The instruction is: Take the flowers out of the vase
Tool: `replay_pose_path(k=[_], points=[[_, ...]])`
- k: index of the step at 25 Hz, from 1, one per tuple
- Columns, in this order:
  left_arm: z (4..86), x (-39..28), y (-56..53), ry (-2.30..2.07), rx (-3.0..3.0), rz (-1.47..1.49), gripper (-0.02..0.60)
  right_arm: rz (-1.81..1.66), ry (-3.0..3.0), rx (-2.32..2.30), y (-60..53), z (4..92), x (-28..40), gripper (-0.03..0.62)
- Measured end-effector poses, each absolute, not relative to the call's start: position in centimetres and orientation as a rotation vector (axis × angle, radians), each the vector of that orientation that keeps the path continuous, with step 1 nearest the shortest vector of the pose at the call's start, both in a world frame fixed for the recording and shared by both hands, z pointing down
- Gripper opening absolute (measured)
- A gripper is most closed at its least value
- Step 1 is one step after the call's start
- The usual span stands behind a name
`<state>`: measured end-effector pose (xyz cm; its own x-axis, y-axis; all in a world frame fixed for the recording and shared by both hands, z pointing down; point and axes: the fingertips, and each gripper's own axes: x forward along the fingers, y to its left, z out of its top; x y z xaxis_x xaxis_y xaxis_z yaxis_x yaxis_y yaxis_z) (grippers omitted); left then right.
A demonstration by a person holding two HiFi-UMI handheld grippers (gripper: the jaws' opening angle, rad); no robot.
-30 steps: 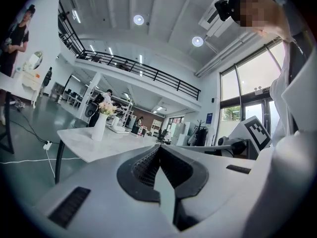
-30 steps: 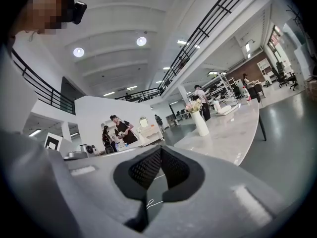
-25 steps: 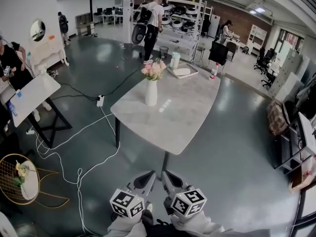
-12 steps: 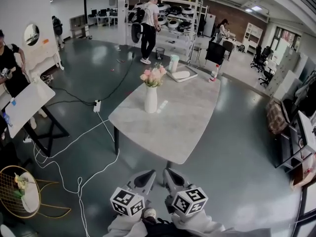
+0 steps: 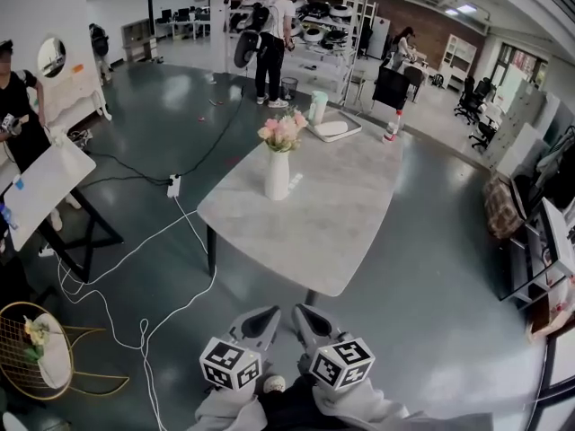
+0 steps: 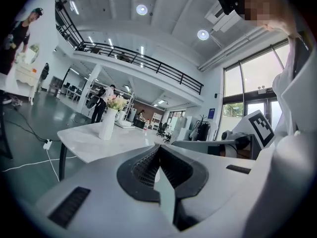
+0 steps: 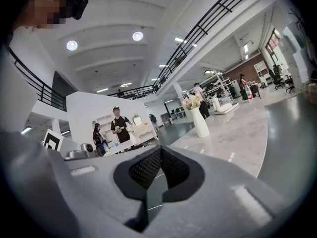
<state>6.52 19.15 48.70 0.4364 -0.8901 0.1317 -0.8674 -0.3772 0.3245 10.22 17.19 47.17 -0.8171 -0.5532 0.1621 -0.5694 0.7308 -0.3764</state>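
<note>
Head view, left to right.

- Person in black [image 5: 16,106]: far left, standing behind a side desk [image 5: 45,185], white top, dark legs.
- Wire chair [image 5: 36,339]: gold, lower left, on the floor.
- Cables [image 5: 135,277]: white, looping over the grey floor from a power strip [image 5: 173,185] towards the lower edge.
- Left gripper [image 5: 266,316]: bottom centre, over the floor, short of the desk's near edge. Marker cube at its rear. Jaws closed pad to pad, nothing between them; its own view [image 6: 158,150] shows the same.
- Desk [image 5: 332,232]: pale marbled top, centre of the room.
- Vase [image 5: 278,175]: white, upright on the left part of the desk, well apart from both grippers. Also seen in the left gripper view [image 6: 107,125] and the right gripper view [image 7: 201,123].
- Flowers [image 5: 282,130]: pink and cream, standing in the vase, stems inside. Also seen at [image 6: 117,103] and [image 7: 192,102].
- Right gripper [image 5: 303,315]: just beside the left one, likewise short of the desk. Jaws closed and empty, as in its own view [image 7: 160,150].
- Tray [image 5: 332,129]: white, at the desk's far end, with a pale cup [image 5: 318,107] just behind it.
- Bottle [image 5: 393,126]: upright at the far right corner of the desk.
- Office chairs [image 5: 474,106]: dark, far right background.
</note>
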Motion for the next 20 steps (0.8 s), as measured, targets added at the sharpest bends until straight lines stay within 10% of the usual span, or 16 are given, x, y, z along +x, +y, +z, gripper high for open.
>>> replay_pose_path(k=[20], points=[[50.5,3.6,18.5,-1.532,2.279,-0.082,0.002,0.683,-2.887,0.863,15.7,48.1,7.2,-0.002]])
